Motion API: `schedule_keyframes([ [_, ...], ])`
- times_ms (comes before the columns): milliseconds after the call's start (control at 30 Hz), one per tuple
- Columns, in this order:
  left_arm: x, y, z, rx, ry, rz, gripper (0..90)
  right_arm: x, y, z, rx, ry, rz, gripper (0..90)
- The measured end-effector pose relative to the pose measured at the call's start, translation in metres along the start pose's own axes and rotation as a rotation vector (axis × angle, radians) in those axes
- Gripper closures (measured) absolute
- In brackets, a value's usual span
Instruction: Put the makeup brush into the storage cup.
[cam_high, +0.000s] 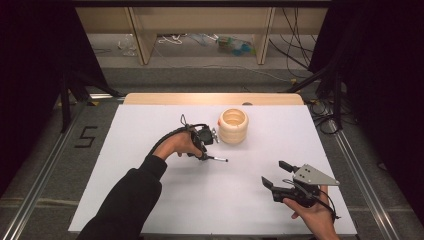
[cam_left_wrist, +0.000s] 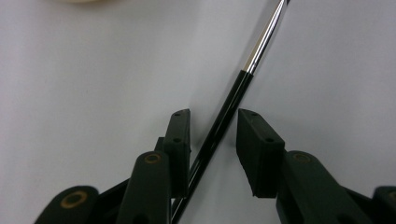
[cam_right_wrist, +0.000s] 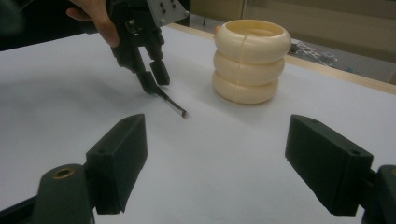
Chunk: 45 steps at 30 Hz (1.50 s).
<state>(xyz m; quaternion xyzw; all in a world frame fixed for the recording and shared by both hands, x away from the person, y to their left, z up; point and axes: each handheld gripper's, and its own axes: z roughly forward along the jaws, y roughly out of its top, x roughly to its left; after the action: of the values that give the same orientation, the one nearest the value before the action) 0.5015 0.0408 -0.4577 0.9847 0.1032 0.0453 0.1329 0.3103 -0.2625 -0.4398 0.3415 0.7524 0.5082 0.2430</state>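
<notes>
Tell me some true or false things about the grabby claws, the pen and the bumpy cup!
1. The left gripper has its jaws on either side of a thin black and silver pen. True.
2. The cream ridged holder lies tipped on its side. False: it stands upright with its opening up.
3. The right gripper is holding the pen. False: its jaws are wide open with nothing between them.
4. The pen is inside the holder. False: it lies on the white table, apart from the holder.
5. The right gripper is nearer the person than the holder. True.
</notes>
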Motion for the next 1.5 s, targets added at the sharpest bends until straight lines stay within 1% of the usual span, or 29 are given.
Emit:
schedule_keyframes([
  [33, 0.0, 0.0, 0.0, 0.0, 0.0, 0.0, 68.0, -0.001, 0.0, 0.001, -0.018, -0.002, -0.012, 22.5],
  [67, 0.0, -0.001, 0.0, -0.004, -0.003, 0.001, 68.9, 0.001, 0.0, 0.001, -0.004, 0.01, 0.008, 22.5],
  [133, -0.001, 0.0, 0.0, 0.004, -0.007, 0.008, 70.9, 0.001, 0.0, 0.0, 0.004, 0.001, 0.0, 22.5],
  [233, -0.001, 0.001, 0.0, 0.004, -0.005, 0.013, 71.8, 0.001, 0.0, 0.0, 0.006, 0.003, 0.003, 22.5],
  [267, -0.002, 0.001, 0.0, 0.01, -0.005, 0.012, 72.1, 0.0, 0.001, -0.002, 0.032, 0.003, -0.002, 22.5],
  [300, -0.002, 0.001, 0.0, 0.014, -0.005, 0.013, 72.1, 0.0, 0.001, -0.002, 0.032, 0.003, -0.002, 22.5],
  [333, -0.002, 0.002, 0.0, 0.02, -0.007, 0.014, 72.5, 0.001, 0.0, 0.0, 0.009, 0.004, 0.006, 22.5],
  [433, -0.002, 0.003, 0.001, 0.022, -0.009, 0.022, 74.2, 0.001, 0.0, 0.0, 0.005, -0.002, 0.001, 22.5],
  [467, -0.002, 0.004, 0.0, 0.033, -0.009, 0.029, 74.1, 0.001, 0.0, 0.0, 0.007, -0.004, -0.001, 22.5],
  [500, -0.002, 0.004, 0.0, 0.033, -0.009, 0.029, 74.1, 0.001, 0.0, 0.0, 0.007, -0.004, -0.001, 22.5],
  [533, -0.003, 0.005, 0.001, 0.041, -0.012, 0.027, 74.2, 0.0, 0.0, 0.001, -0.002, 0.01, 0.008, 22.5],
  [600, -0.003, 0.006, 0.001, 0.045, -0.007, 0.033, 74.8, 0.001, 0.0, 0.002, -0.003, 0.012, 0.009, 22.5],
  [633, -0.004, 0.008, 0.001, 0.056, -0.012, 0.032, 75.7, 0.001, 0.0, 0.002, -0.001, 0.011, 0.006, 22.5],
  [667, -0.004, 0.008, 0.001, 0.058, -0.008, 0.041, 76.4, 0.001, 0.0, 0.002, 0.0, 0.011, 0.007, 22.5],
  [767, -0.005, 0.009, 0.001, 0.061, -0.018, 0.032, 78.1, 0.001, 0.0, 0.002, 0.0, 0.011, 0.007, 22.5],
  [800, -0.004, 0.009, 0.001, 0.06, -0.019, 0.052, 80.2, -0.001, 0.0, 0.002, -0.011, -0.001, -0.015, 22.5],
  [833, -0.005, 0.008, 0.001, 0.054, -0.017, 0.06, 80.2, -0.001, 0.0, 0.002, -0.011, -0.001, -0.015, 22.5],
  [867, -0.005, 0.008, 0.001, 0.055, -0.019, 0.063, 81.1, 0.001, 0.0, 0.002, 0.001, 0.01, 0.007, 22.4],
  [900, -0.005, 0.008, 0.002, 0.054, -0.025, 0.048, 81.2, 0.001, 0.0, 0.002, -0.002, 0.011, 0.01, 22.4],
  [933, -0.004, 0.008, 0.002, 0.054, -0.025, 0.051, 81.2, 0.0, 0.0, 0.002, -0.002, 0.01, 0.01, 22.4],
  [967, -0.004, 0.009, 0.002, 0.055, -0.025, 0.048, 81.2, 0.0, 0.0, 0.002, -0.004, 0.004, -0.002, 22.4],
  [1000, -0.003, 0.009, 0.002, 0.059, -0.027, 0.048, 81.3, -0.001, 0.001, -0.001, 0.028, -0.01, -0.019, 22.4],
  [1067, -0.004, 0.01, 0.001, 0.072, -0.027, 0.048, 81.8, -0.001, 0.001, -0.001, 0.021, -0.011, -0.017, 22.4],
  [1133, -0.005, 0.01, 0.002, 0.068, -0.024, 0.049, 82.5, -0.001, 0.001, -0.001, 0.022, -0.01, -0.017, 22.4],
  [1200, -0.004, 0.011, 0.002, 0.076, -0.029, 0.051, 83.1, -0.001, 0.001, 0.0, 0.023, -0.01, -0.016, 22.3],
  [1233, -0.005, 0.011, 0.002, 0.077, -0.033, 0.04, 83.1, -0.001, 0.001, 0.0, 0.023, -0.01, -0.016, 22.3],
  [1300, -0.005, 0.014, 0.002, 0.097, -0.035, 0.036, 83.3, -0.001, 0.001, -0.001, 0.027, -0.01, -0.017, 22.4],
  [1433, -0.007, 0.019, 0.003, 0.129, -0.023, 0.04, 83.4, -0.001, 0.001, 0.0, 0.02, -0.012, -0.015, 22.3],
  [1500, -0.007, 0.019, 0.003, 0.13, -0.024, 0.037, 83.5, -0.001, 0.001, 0.0, 0.02, -0.011, -0.014, 22.4],
])
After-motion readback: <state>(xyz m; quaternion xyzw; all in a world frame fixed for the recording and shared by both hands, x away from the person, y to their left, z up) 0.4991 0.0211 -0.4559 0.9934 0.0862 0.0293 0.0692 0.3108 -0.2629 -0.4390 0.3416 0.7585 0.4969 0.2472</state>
